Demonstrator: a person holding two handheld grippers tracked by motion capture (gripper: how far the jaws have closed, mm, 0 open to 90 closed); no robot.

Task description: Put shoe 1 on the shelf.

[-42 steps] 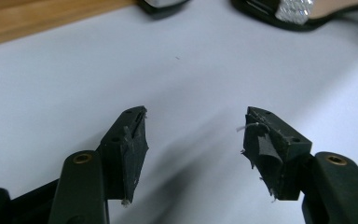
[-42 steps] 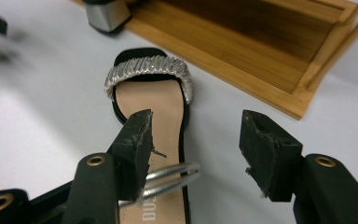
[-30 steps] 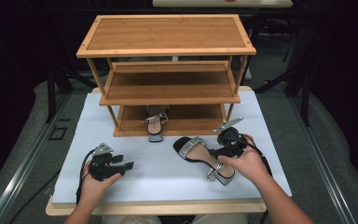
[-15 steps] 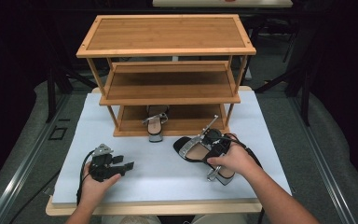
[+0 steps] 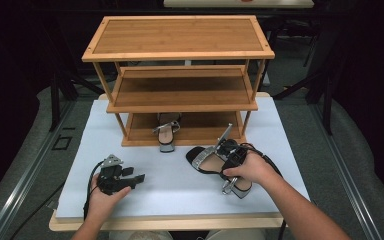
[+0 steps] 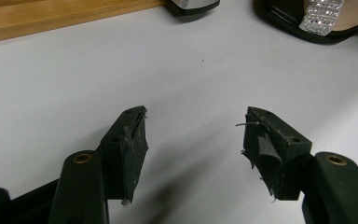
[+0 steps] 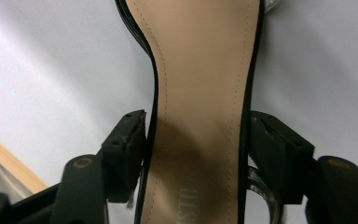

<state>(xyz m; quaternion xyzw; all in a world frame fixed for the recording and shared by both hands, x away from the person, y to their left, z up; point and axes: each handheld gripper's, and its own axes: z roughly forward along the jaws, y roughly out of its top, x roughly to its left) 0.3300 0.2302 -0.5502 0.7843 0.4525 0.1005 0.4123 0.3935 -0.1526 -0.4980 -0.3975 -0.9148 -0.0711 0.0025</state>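
Note:
A black sandal (image 5: 205,161) with a tan insole and a glittery strap lies on the white tabletop (image 5: 170,195), in front of the wooden rack. My right gripper (image 5: 223,165) reaches down over its middle. In the right gripper view the jaws have just been closing, and the pads (image 7: 130,154) sit against both edges of the sandal's narrow waist (image 7: 198,93). A second sandal (image 5: 166,135) rests on the rack's bottom shelf, toe sticking out. My left gripper (image 5: 137,177) lies low at the front left, open with nothing between its pads (image 6: 130,144).
A three-tier wooden shoe rack (image 5: 180,35) stands at the back of the table; its top and middle shelves (image 5: 180,92) are bare. The left gripper view catches the rack's base (image 6: 51,18) and the glittery strap (image 6: 321,18) at its top edge.
My right gripper has moved left and down from the sandal's heel end onto its middle, and its jaws now straddle the sole. The left gripper has stayed put.

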